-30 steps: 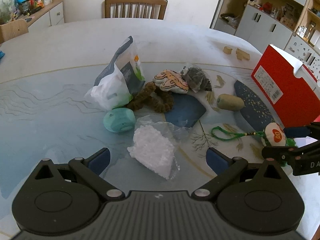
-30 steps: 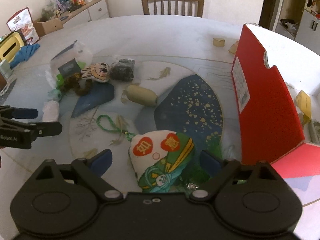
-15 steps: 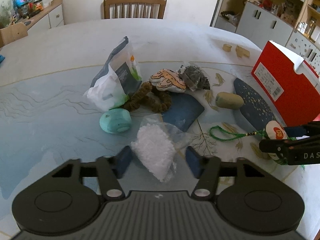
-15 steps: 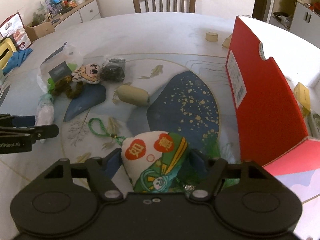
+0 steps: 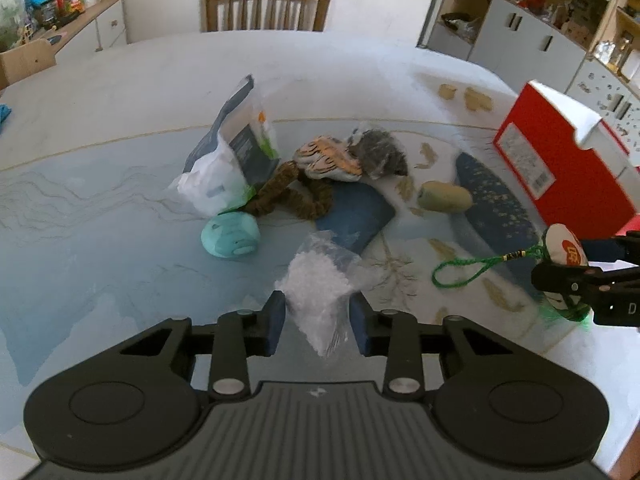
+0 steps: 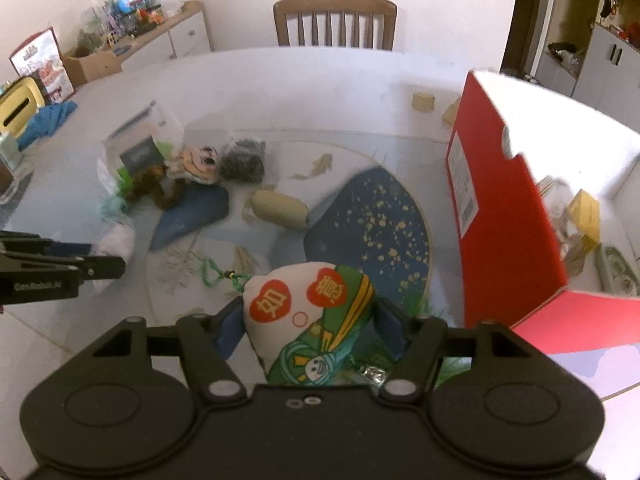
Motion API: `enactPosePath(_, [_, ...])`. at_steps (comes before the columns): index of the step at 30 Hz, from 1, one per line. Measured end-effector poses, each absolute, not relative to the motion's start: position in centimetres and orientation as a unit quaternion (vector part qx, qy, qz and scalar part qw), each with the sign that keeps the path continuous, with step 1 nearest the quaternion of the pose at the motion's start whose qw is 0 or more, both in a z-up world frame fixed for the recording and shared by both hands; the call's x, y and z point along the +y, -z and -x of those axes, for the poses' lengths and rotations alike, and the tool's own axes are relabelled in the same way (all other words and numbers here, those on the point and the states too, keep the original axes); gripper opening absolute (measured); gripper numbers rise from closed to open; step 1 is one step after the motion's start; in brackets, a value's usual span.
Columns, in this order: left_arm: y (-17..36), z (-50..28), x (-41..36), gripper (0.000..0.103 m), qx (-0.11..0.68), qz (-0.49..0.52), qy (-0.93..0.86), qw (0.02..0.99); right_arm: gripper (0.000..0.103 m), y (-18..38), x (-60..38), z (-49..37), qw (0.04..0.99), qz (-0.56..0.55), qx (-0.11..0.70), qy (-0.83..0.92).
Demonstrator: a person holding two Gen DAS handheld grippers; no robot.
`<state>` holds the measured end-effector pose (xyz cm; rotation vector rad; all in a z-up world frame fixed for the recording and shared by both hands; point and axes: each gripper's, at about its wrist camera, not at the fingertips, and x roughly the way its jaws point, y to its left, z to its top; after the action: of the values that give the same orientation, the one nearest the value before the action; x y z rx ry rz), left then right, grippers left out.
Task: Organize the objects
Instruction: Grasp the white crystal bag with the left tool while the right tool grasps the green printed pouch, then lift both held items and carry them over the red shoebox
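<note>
Both jaws have just been closing: left gripper [image 5: 317, 326] now pinches the clear bag [image 5: 320, 292] of white pellets low on the table [image 5: 100, 240], right gripper [image 6: 308, 330] clamps the plump printed charm [image 6: 310, 320]. Step: pickup. Next, probably, carry each rightward into the open red box [image 6: 508, 216].

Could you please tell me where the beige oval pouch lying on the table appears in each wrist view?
Left wrist view: the beige oval pouch lies right of centre, left of the red cardboard box.
Right wrist view: the pouch lies centre, above the held ornament.
Shared landmark: the red box, right of it in both.
</note>
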<state>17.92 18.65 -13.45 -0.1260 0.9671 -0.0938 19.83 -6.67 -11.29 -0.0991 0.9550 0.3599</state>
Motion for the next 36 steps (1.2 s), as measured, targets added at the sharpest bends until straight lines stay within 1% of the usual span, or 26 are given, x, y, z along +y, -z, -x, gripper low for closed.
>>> enactPosePath(8, [10.7, -16.9, 18.0, 0.033, 0.448, 0.058, 0.078, 0.889, 0.066, 7.4, -7.5, -18.3, 0.877, 0.042, 0.44, -0.187])
enactPosePath(10, [10.6, -16.9, 17.8, 0.033, 0.445, 0.046, 0.076, 0.891, 0.066, 6.6, -7.9, -18.1, 0.879, 0.039, 0.437, -0.189])
enactPosePath(12, [10.8, -16.9, 18.3, 0.033, 0.445, 0.06, 0.075, 0.89, 0.066, 6.1, -8.4, -18.0, 0.879, 0.035, 0.435, -0.19])
enactPosePath(14, [11.0, -16.9, 18.8, 0.039, 0.446, 0.079, 0.069, 0.889, 0.066, 6.1, -8.6, -17.9, 0.879, 0.032, 0.437, -0.188])
enactPosePath(15, [11.1, -16.8, 19.0, 0.051, 0.446, 0.08, 0.067, 0.889, 0.066, 6.1, -8.8, -17.9, 0.879, 0.029, 0.439, -0.187])
enactPosePath(16, [11.2, -16.8, 19.0, 0.067, 0.444, 0.076, 0.062, 0.891, 0.066, 6.2, -8.9, -17.8, 0.878, 0.027, 0.441, -0.186])
enactPosePath(17, [11.3, -16.7, 19.1, 0.072, 0.439, 0.073, 0.059, 0.894, 0.066, 6.2, -9.0, -17.7, 0.877, 0.025, 0.442, -0.185])
enactPosePath(18, [11.4, -16.7, 19.1, 0.075, 0.434, 0.071, 0.06, 0.896, 0.066, 6.3, -9.1, -17.6, 0.877, 0.024, 0.443, -0.185])
enactPosePath(25, [14.1, -18.7, 18.7, 0.075, 0.458, 0.058, 0.059, 0.885, 0.066, 6.1, -9.4, -16.9, 0.877, 0.02, 0.443, -0.184])
enactPosePath(29, [14.9, -19.2, 18.1, 0.074, 0.458, 0.045, 0.057, 0.886, 0.066, 5.9, -9.7, -16.8, 0.878, 0.019, 0.443, -0.181])
enactPosePath(30, [15.0, -19.3, 18.0, 0.07, 0.458, 0.042, 0.057, 0.886, 0.066, 5.9, -9.8, -16.7, 0.878, 0.019, 0.444, -0.18])
enactPosePath(31, [15.1, -19.4, 18.0, 0.062, 0.459, 0.041, 0.057, 0.886, 0.066, 5.9, -9.9, -16.6, 0.878, 0.018, 0.444, -0.179])
enactPosePath(36, [15.3, -19.5, 17.6, 0.048, 0.456, 0.018, 0.049, 0.888, 0.066, 5.8, -10.2, -16.4, 0.877, 0.017, 0.445, -0.178])
